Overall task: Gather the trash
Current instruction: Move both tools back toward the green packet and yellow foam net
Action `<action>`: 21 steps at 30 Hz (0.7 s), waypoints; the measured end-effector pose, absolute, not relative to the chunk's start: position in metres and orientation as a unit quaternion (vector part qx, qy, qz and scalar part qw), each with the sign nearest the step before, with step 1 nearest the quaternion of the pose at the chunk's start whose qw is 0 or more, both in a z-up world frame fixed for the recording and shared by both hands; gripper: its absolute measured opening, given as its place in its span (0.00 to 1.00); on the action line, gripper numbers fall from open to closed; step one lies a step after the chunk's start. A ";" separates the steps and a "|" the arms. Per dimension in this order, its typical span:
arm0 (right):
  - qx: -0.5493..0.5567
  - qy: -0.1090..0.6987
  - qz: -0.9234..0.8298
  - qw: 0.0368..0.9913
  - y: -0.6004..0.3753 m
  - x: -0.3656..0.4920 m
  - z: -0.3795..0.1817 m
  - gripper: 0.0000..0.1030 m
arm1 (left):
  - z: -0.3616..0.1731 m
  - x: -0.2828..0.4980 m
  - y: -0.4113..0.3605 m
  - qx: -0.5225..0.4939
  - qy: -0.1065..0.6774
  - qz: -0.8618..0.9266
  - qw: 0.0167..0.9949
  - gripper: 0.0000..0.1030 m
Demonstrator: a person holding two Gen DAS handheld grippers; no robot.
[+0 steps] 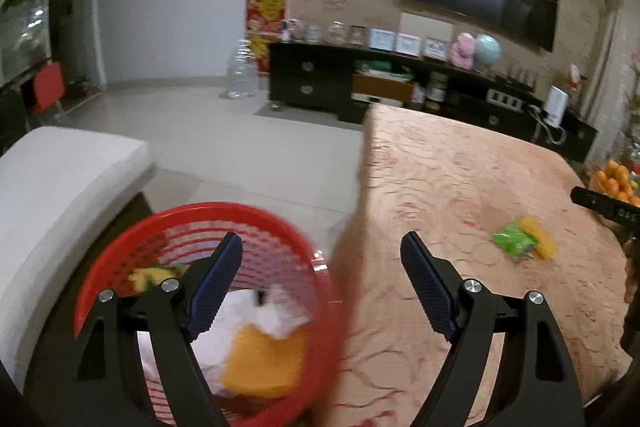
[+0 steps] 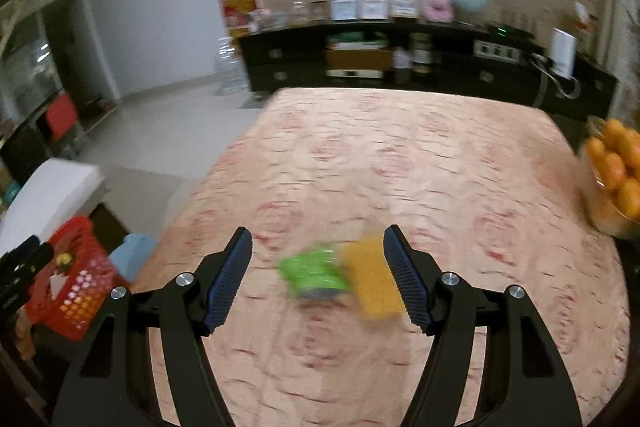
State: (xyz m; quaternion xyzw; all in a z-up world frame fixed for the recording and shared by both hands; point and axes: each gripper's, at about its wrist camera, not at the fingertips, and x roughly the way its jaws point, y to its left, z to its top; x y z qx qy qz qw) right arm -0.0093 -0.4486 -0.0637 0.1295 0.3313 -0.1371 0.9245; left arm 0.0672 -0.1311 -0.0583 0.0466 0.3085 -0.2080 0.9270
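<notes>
The left hand-held gripper (image 1: 321, 255) hangs wide open and empty over the red basket (image 1: 304, 243). The right hand-held gripper (image 2: 318, 251), open, frames green (image 2: 312, 275) and yellow (image 2: 372, 279) wrappers lying on the worktop (image 2: 400, 167).

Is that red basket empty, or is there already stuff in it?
Not empty. The red basket already holds white paper and an orange wrapper.

We see a red lattice basket (image 1: 256, 223), a green wrapper (image 2: 314, 275) beside an orange one (image 2: 374, 281), on a pink rose-patterned worktop (image 2: 400, 155).
</notes>
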 end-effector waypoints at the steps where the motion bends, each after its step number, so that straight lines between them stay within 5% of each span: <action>1: 0.131 0.332 -0.142 0.923 -0.455 -0.013 -0.065 0.64 | -0.057 0.065 -0.144 0.054 0.308 -0.220 0.924 0.76; 21: 0.196 0.355 -0.169 0.898 -0.526 -0.025 -0.092 0.64 | -0.124 0.084 -0.347 0.198 0.358 -0.427 0.806 0.80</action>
